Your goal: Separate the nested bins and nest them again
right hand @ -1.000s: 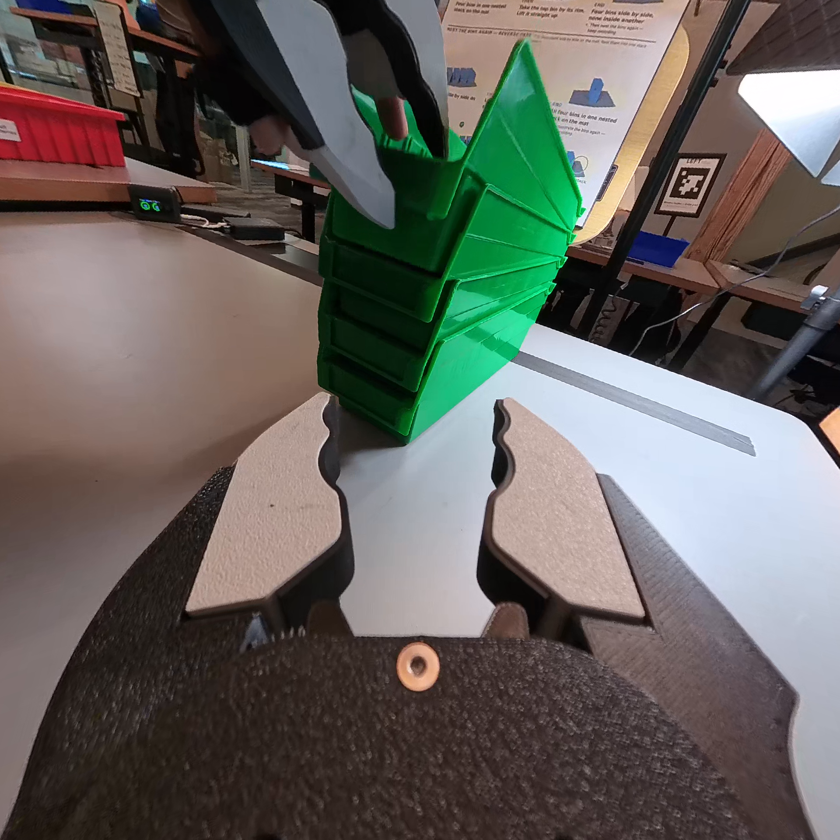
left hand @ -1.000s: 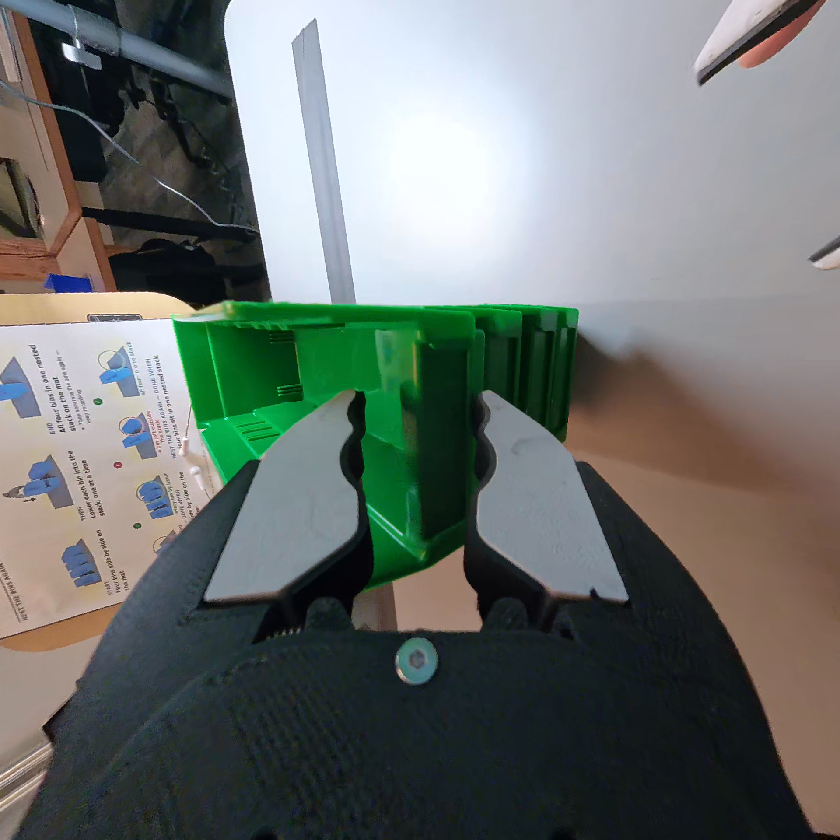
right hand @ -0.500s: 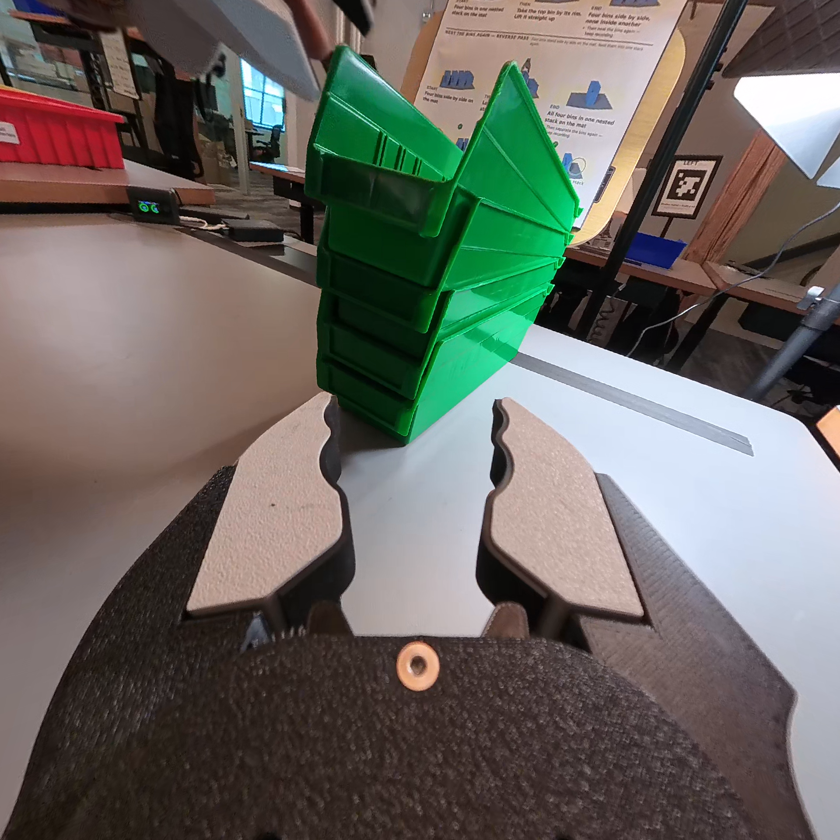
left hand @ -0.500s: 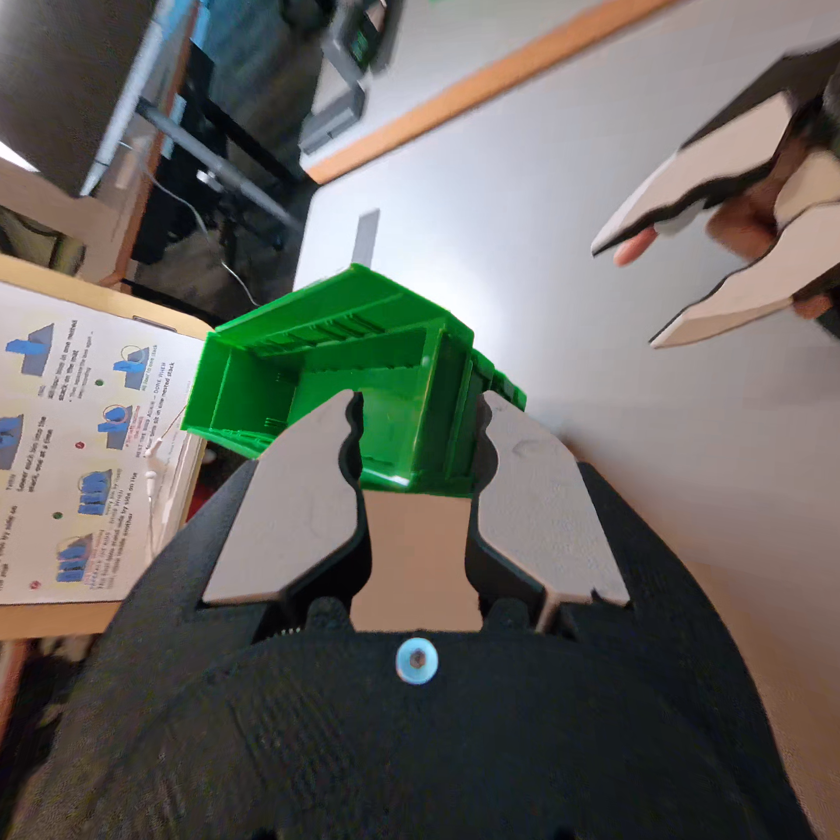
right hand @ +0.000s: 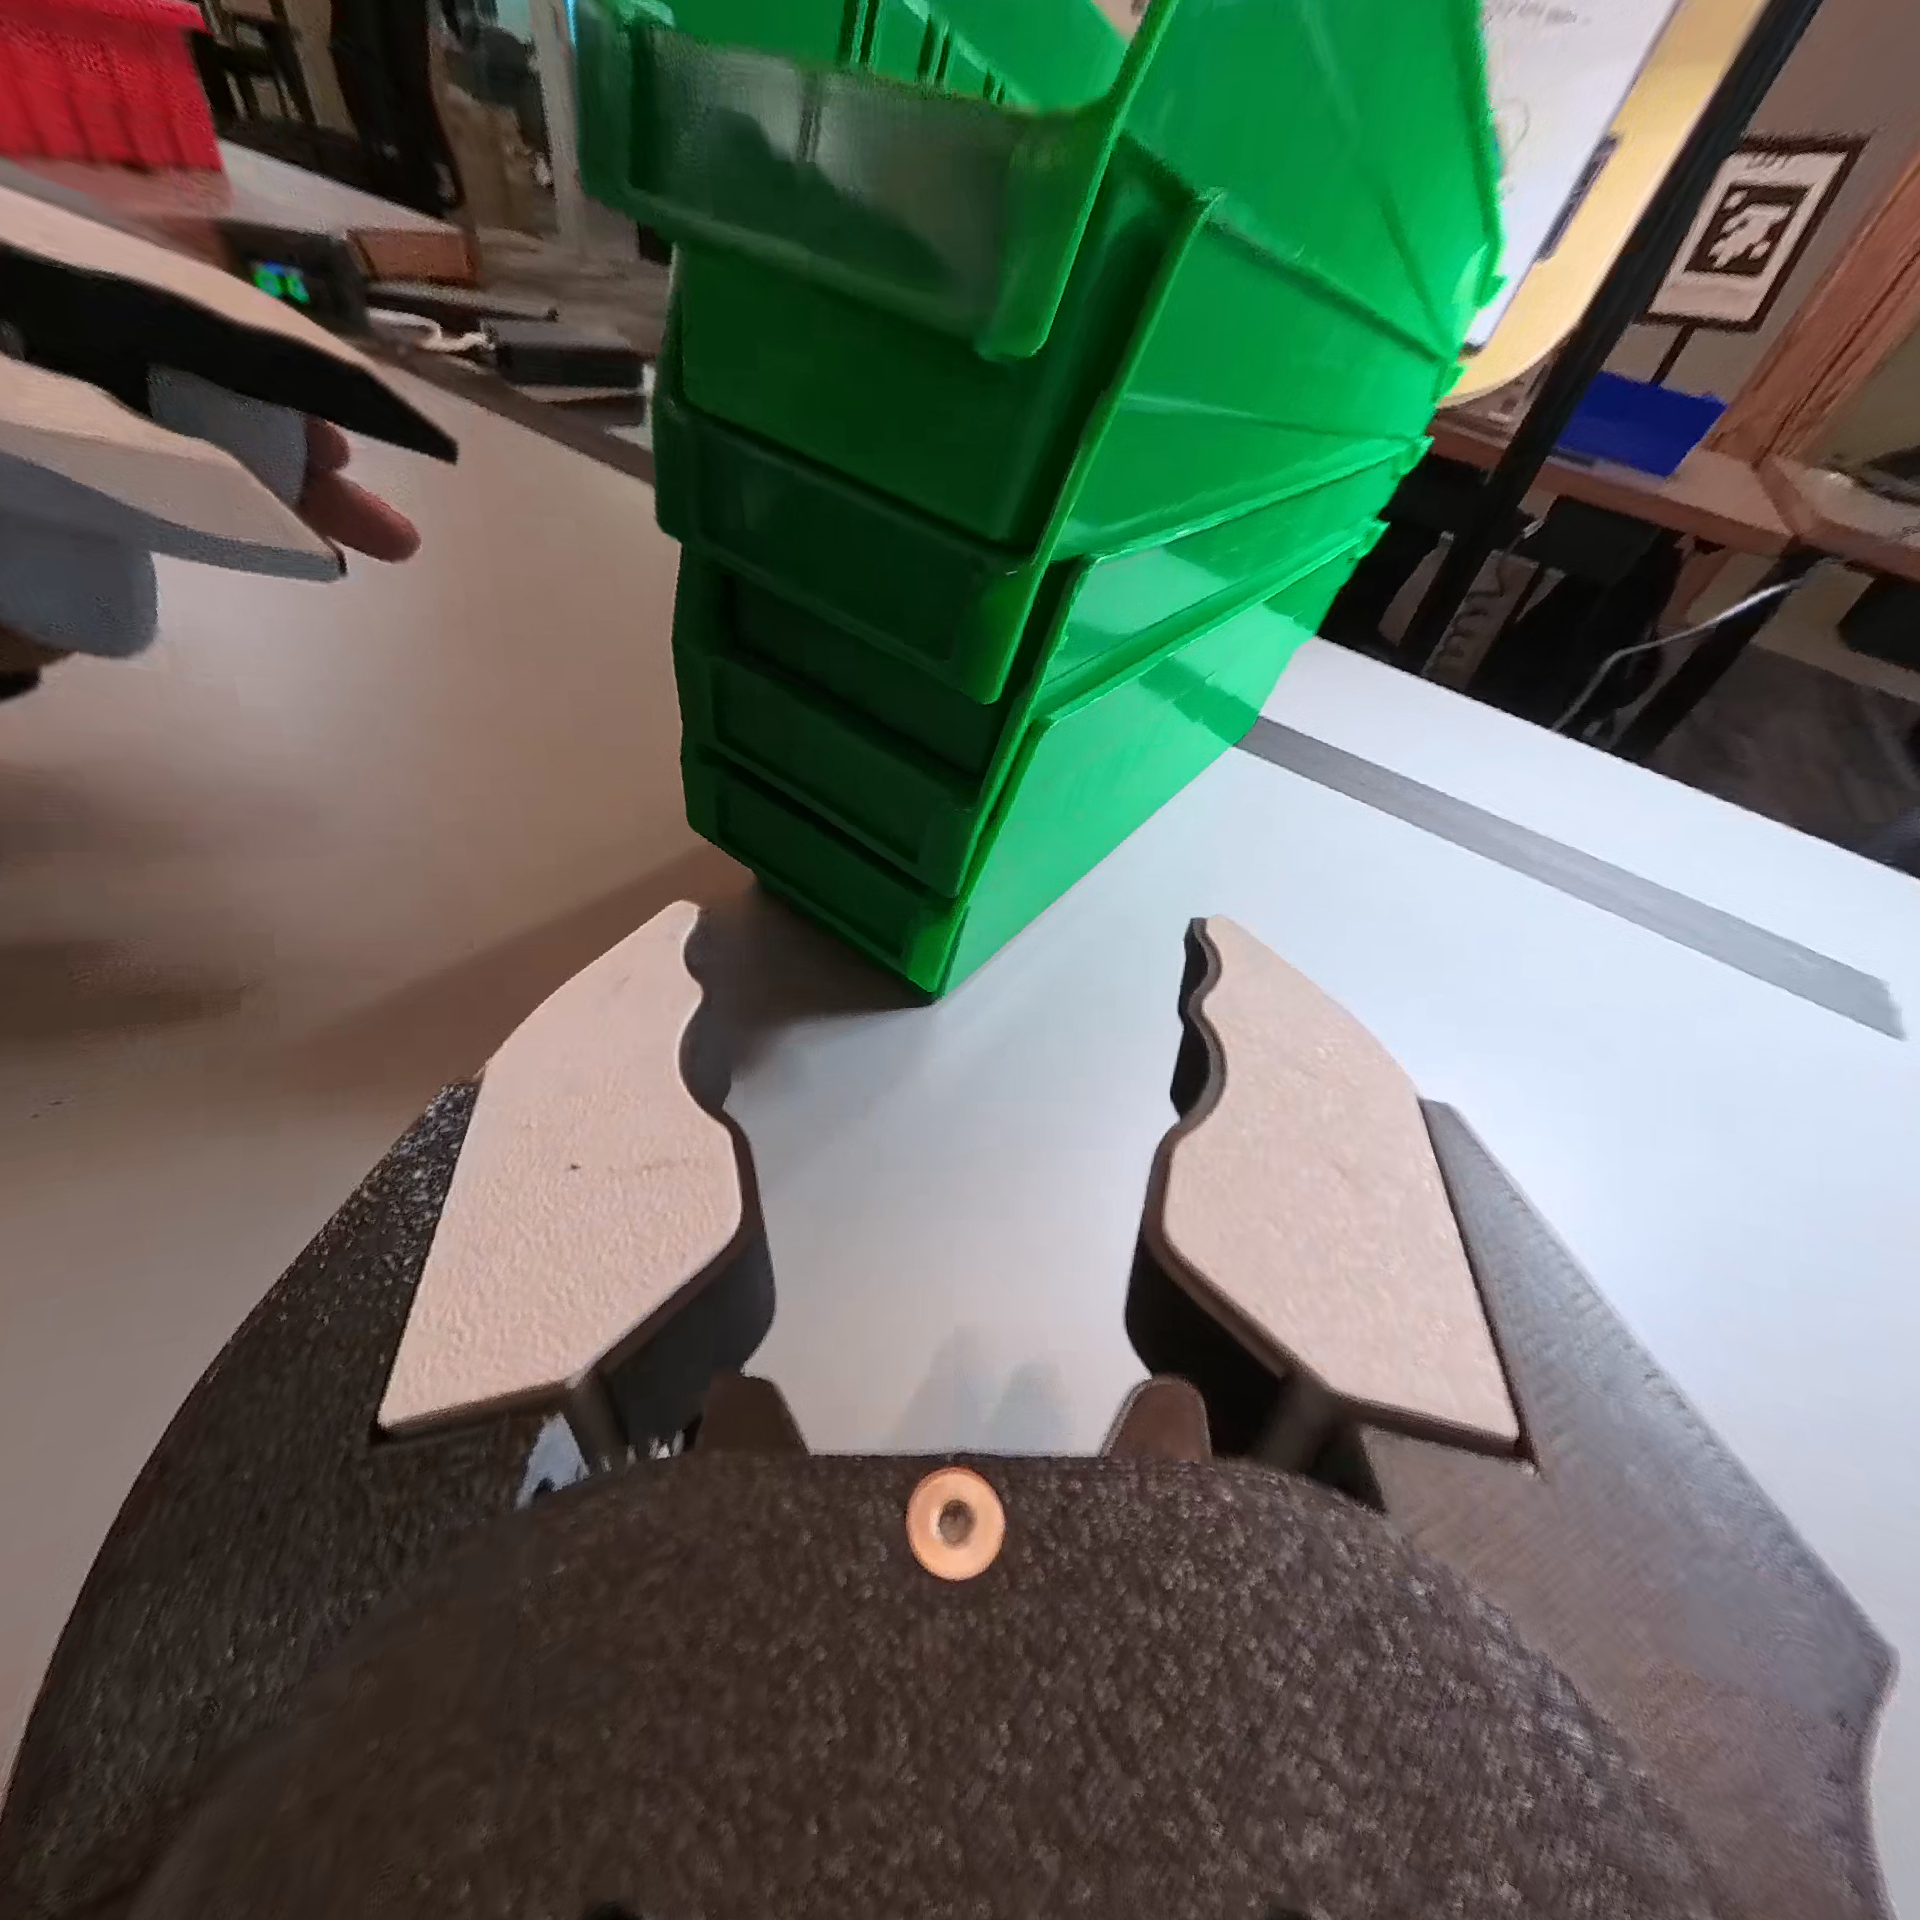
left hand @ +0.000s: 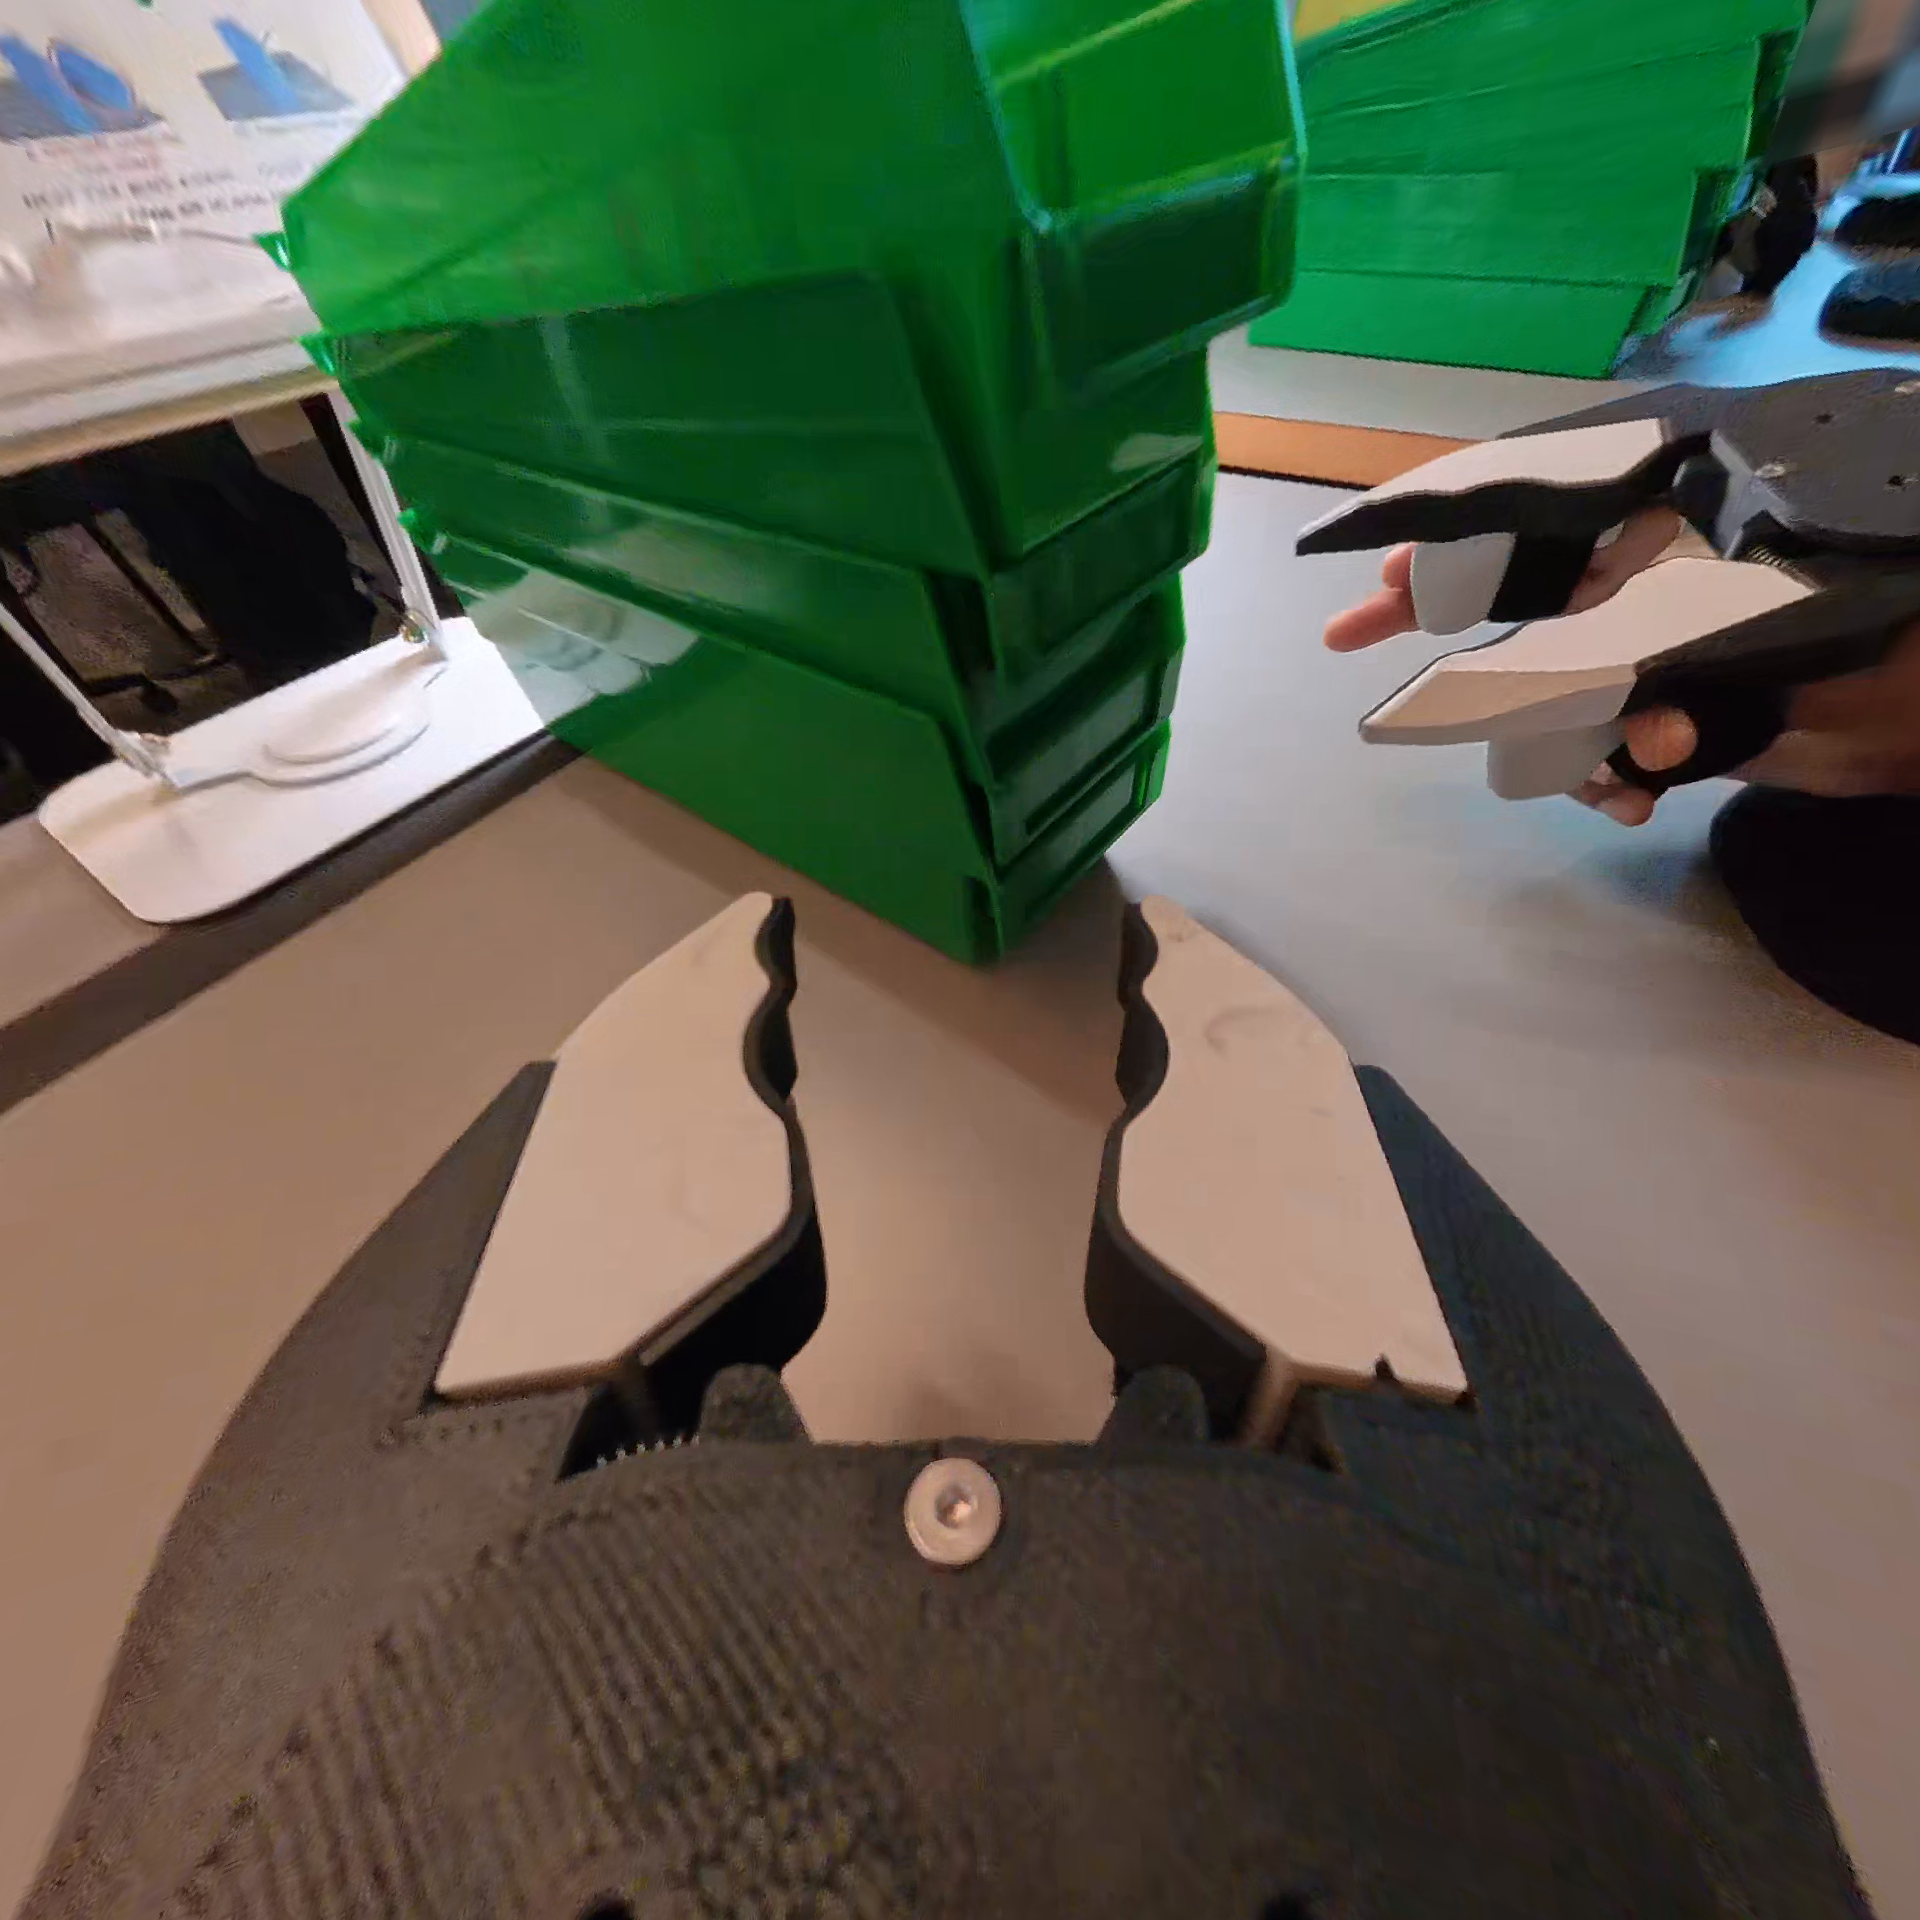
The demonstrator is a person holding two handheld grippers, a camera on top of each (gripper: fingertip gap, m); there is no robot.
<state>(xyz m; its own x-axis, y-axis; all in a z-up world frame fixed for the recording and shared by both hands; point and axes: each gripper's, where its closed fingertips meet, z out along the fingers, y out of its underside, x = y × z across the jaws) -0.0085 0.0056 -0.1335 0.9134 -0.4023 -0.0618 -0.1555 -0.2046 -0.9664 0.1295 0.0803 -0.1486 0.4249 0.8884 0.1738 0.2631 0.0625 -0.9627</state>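
Table (right hand: 1455, 1039) is pale grey w/ a dark strip (right hand: 1558, 862) running across it past the bins, tan-lit on the left side. Room behind is busy: poster (left hand: 135, 166) on a white stand at the table's far edge, red crate (right hand: 104, 94) far left, marker sign (right hand: 1756, 229) and blue box (right hand: 1642, 416) off right. More green bins (left hand: 1486, 239) in the bg on another surface, blurry.

Bins (right hand: 935, 582) sit nested in one stack, top one tilted, not seated flat. Stack's corner is just ahead of both tools, bare table all round it.

Left tool (left hand: 956, 925) is spread wide, nothing in it, not touching the stack. Right tool (right hand: 940, 935) same deal, fingers apart and empty, low over the table.
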